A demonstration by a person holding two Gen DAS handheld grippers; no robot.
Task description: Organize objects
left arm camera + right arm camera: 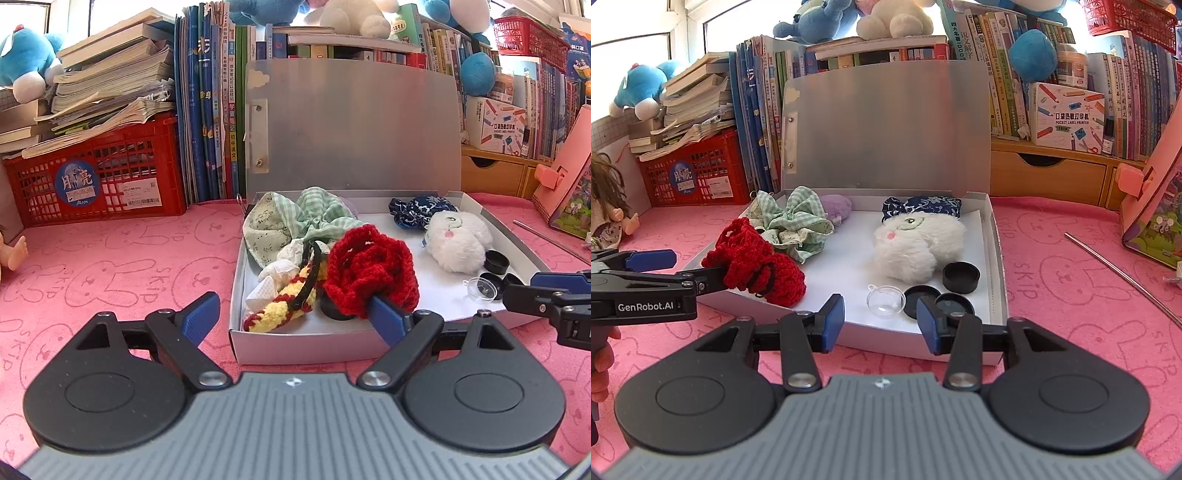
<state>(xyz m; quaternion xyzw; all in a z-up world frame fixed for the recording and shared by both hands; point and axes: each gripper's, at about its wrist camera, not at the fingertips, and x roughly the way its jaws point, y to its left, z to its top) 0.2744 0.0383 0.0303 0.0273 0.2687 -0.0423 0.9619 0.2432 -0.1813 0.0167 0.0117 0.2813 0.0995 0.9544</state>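
Red crochet piece [371, 269] sits at the near left of the open white box [295, 347], draped against one blue finger of the left gripper [295, 314], whose jaws are spread wide, gripping nothing. Right gripper [881, 325] hovers at the box's front edge, fingers apart, near the clear dome [885, 300] and black lids [961, 277].

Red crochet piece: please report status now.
Left gripper open, one finger under red crochet piece. Right gripper open, empty, at box front edge. Nothing blocking.
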